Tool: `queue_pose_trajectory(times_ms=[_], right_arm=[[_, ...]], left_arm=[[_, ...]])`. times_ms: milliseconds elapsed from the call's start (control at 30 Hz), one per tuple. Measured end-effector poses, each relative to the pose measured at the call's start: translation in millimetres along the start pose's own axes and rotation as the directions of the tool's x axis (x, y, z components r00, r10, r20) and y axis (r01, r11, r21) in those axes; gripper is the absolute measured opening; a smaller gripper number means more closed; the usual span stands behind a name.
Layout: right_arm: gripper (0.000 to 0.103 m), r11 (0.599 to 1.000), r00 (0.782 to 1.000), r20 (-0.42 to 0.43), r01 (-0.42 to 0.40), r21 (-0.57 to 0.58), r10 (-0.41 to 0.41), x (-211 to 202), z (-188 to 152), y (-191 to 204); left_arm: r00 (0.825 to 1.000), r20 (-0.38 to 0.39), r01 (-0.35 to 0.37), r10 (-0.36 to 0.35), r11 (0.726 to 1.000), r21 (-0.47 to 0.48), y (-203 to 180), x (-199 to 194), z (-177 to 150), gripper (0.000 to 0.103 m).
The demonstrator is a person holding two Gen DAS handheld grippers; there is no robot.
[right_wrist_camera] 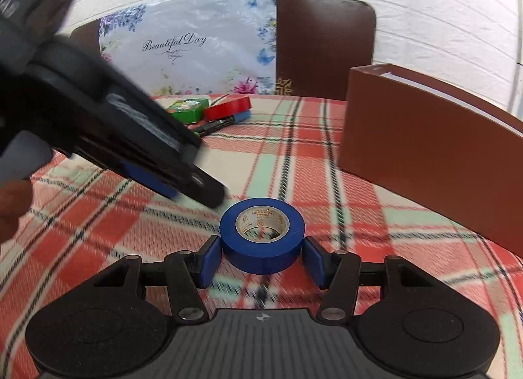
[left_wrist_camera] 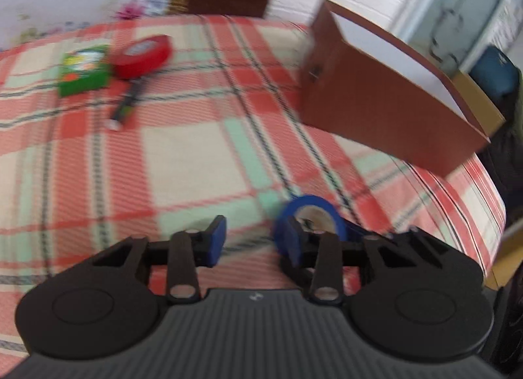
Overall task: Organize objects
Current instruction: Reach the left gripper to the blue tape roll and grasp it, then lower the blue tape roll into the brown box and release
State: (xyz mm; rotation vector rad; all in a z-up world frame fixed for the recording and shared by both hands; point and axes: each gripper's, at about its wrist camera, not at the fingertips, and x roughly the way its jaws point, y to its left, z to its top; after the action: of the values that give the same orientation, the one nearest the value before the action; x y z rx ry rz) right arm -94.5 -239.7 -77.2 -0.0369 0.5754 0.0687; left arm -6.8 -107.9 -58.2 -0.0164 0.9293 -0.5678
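Note:
A blue tape roll lies flat on the plaid tablecloth. My right gripper is open, its blue pads on either side of the roll. My left gripper is open and empty; it also shows in the right wrist view, coming in from the left just above and beside the roll. In the left wrist view the roll sits behind the right finger. Far left on the table lie a green box, a red tape roll, a marker and another blue item.
An open brown box with a white inside stands at the right; it also shows in the left wrist view. A dark chair back and a floral plastic sheet stand behind the table. The table edge drops off at right.

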Motion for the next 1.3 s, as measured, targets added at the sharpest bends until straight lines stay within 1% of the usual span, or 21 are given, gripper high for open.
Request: queue_pose_trajectory(times_ms=[33, 67, 100, 133, 200, 267, 333, 400, 467, 533, 600, 667, 800, 867, 933, 967, 1000, 1033, 1067, 1167, 1300], right_arm=[[0.053, 1.000, 1.000, 0.003, -0.002, 0.002, 0.002, 0, 0, -1], [0.053, 1.000, 1.000, 0.006, -0.003, -0.001, 0.003, 0, 0, 0], [0.053, 1.000, 1.000, 0.007, -0.005, 0.001, 0.005, 1, 0, 0], [0.053, 1.000, 1.000, 0.009, -0.008, 0.003, 0.008, 1, 0, -1], [0.053, 1.000, 1.000, 0.016, -0.012, 0.007, 0.012, 0, -1, -1], [0.053, 1.000, 0.999, 0.044, 0.001, 0.007, -0.001, -6, 0, -5], [0.053, 0.999, 0.994, 0.103, 0.035, 0.003, -0.035, -14, 5, -11], [0.053, 0.996, 0.982, 0.169, 0.084, 0.008, -0.085, -23, 14, -22], [0.053, 0.989, 0.963, 0.227, 0.146, 0.023, -0.148, -31, 27, -39], [0.053, 0.979, 0.941, 0.271, 0.200, 0.042, -0.204, -36, 40, -61], [0.053, 0.967, 0.920, 0.297, 0.248, 0.062, -0.255, -37, 51, -85], [0.053, 0.955, 0.908, 0.298, 0.286, 0.078, -0.296, -35, 60, -109], [0.053, 0.943, 0.904, 0.268, 0.311, 0.120, -0.332, -22, 72, -154], [0.053, 0.936, 0.902, 0.253, 0.329, 0.125, -0.351, -12, 74, -169], [0.053, 0.926, 0.901, 0.219, 0.357, 0.120, -0.375, 3, 75, -180], [0.061, 0.928, 0.898, 0.236, 0.346, 0.142, -0.371, 5, 73, -186], [0.069, 0.921, 0.893, 0.234, 0.354, 0.161, -0.384, 7, 74, -189], [0.070, 0.915, 0.888, 0.231, 0.364, 0.173, -0.397, 8, 75, -190], [0.069, 0.911, 0.884, 0.231, 0.372, 0.177, -0.406, 9, 75, -189], [0.069, 0.908, 0.884, 0.233, 0.361, 0.211, -0.406, 7, 74, -186], [0.069, 0.900, 0.869, 0.262, 0.361, 0.245, -0.419, 0, 71, -170]], left_arm=[[1.000, 0.000, 0.001, -0.001, 1.000, 0.014, -8, 2, -1, 0.037], [1.000, -0.009, 0.004, -0.004, 1.000, 0.025, -14, 5, -1, 0.035], [1.000, -0.019, 0.004, -0.004, 0.999, 0.032, -19, 8, -2, 0.032], [1.000, -0.024, 0.001, 0.000, 0.999, 0.039, -23, 11, -2, 0.027], [0.999, -0.027, -0.022, 0.023, 0.999, 0.037, -25, 16, -2, 0.026], [0.999, -0.032, -0.034, 0.035, 0.999, 0.032, -27, 15, 4, 0.023], [1.000, -0.006, -0.029, 0.030, 0.998, 0.059, -38, 5, 15, 0.021], [0.999, 0.037, -0.015, 0.012, 0.995, 0.100, -55, -4, 31, 0.021], [0.996, 0.082, 0.009, -0.020, 0.991, 0.135, -76, -9, 50, 0.021], [0.991, 0.123, 0.034, -0.056, 0.984, 0.175, -100, -9, 71, 0.021], [0.985, 0.148, 0.049, -0.083, 0.974, 0.219, -125, -2, 90, 0.021], [0.980, 0.163, 0.068, -0.112, 0.964, 0.255, -146, 9, 106, 0.021], [0.978, 0.153, 0.096, -0.143, 0.955, 0.279, -176, 41, 131, 0.021], [0.977, 0.150, 0.105, -0.153, 0.952, 0.287, -187, 54, 136, 0.020], [0.978, 0.142, 0.105, -0.152, 0.950, 0.294, -194, 67, 139, 0.021], [0.980, 0.139, 0.099, -0.145, 0.950, 0.296, -196, 73, 138, 0.022], [0.982, 0.141, 0.082, -0.129, 0.950, 0.302, -198, 77, 137, 0.022], [0.983, 0.142, 0.063, -0.112, 0.949, 0.310, -199, 79, 134, 0.023], [0.984, 0.142, 0.054, -0.104, 0.946, 0.319, -199, 79, 131, 0.023], [0.983, 0.152, 0.048, -0.104, 0.941, 0.335, -194, 71, 126, 0.027], [0.969, 0.214, 0.043, -0.122, 0.939, 0.341, -184, 45, 119, 0.030]])
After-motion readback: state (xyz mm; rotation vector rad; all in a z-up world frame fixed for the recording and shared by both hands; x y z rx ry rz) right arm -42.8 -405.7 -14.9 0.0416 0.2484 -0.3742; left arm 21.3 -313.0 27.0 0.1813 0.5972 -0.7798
